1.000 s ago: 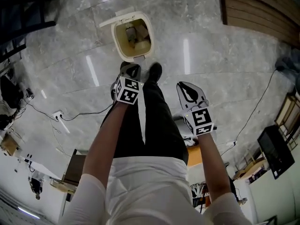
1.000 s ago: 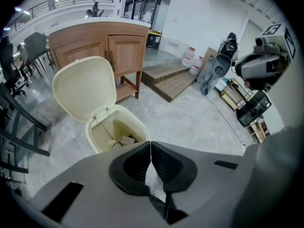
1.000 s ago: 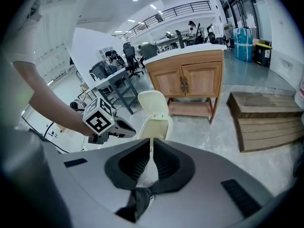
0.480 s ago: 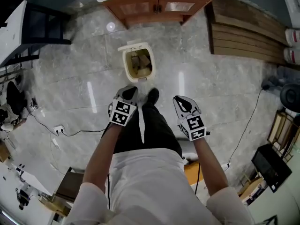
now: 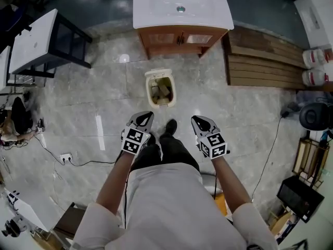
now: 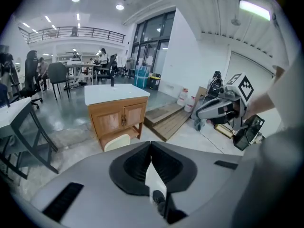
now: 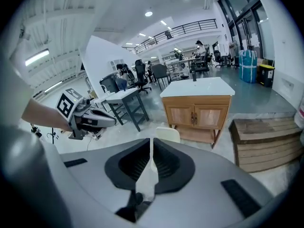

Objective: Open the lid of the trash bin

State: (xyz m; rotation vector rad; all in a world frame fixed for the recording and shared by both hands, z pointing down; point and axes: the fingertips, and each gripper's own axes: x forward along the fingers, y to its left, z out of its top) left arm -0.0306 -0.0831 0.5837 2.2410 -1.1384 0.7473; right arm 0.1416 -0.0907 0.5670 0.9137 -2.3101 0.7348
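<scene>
– Where's the bin?

– The bin (image 5: pixel 160 90) stands on the grey stone floor (image 5: pixel 93 98), just in front of a wooden cabinet (image 5: pixel 179 37) with a white sink top (image 5: pixel 182 4). Its lid (image 5: pixel 157 73) is up, tipped back toward the cabinet, and brownish contents show inside.

– And the grippers?

– The left gripper (image 5: pixel 147 115) and the right gripper (image 5: pixel 196 120) hang in the air in front of the person. They are side by side but apart, and both point toward the bin. Neither touches it.

– Are they holding anything?

– No. Each gripper's own view shows its jaws pressed together at the tips, with nothing between them.

– What else is close by?

– A black shoe (image 5: pixel 170 126) sits on the floor between the two grippers, near the bin's front but not touching it. Stacked wooden boards (image 5: pixel 260 66) lie to the right of the cabinet. A cable (image 5: pixel 91 130) runs across the floor on the left.
</scene>
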